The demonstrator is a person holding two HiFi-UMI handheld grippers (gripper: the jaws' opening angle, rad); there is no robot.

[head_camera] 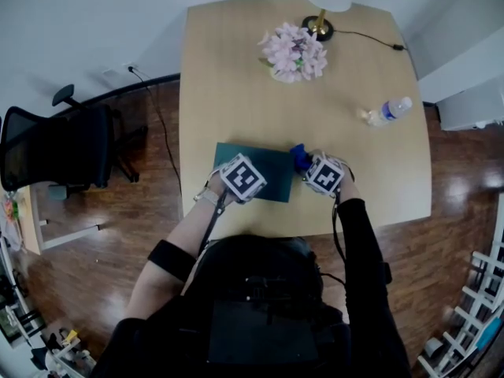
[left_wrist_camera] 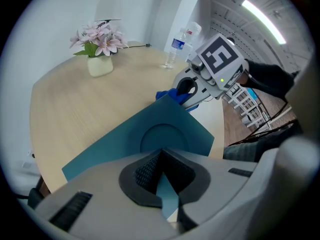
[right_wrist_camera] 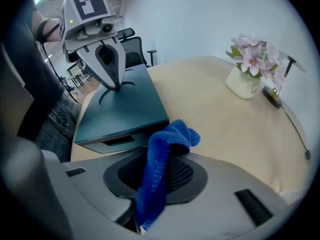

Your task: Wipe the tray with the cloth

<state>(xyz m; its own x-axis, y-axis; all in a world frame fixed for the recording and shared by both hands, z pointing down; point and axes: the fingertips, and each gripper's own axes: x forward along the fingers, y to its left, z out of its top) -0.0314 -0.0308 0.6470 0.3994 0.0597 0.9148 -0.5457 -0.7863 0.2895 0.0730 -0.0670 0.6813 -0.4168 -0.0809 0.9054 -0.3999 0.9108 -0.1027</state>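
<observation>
While clamping near edge of flat teal plastic tray (head_camera: pixel 253 169) on pale wooden bench (head_camera: pixel 236 69) with left claw (left_wrist_camera: pixel 162 186), pinching blue cloth (right_wrist_camera: pixel 162 149) in right claw (right_wrist_camera: pixel 150 199) beside tray's right end. Risk: snagging on rim, losing cloth.

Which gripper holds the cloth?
The right gripper: the blue cloth is pinched between its jaws. The left gripper is shut on the tray edge instead.

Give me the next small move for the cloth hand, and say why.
Probably carry the right gripper sideways onto the tray. It is shut on the blue cloth, which hangs beside the tray's end, not over its top surface, while the left gripper clamps the near edge to steady it.
</observation>
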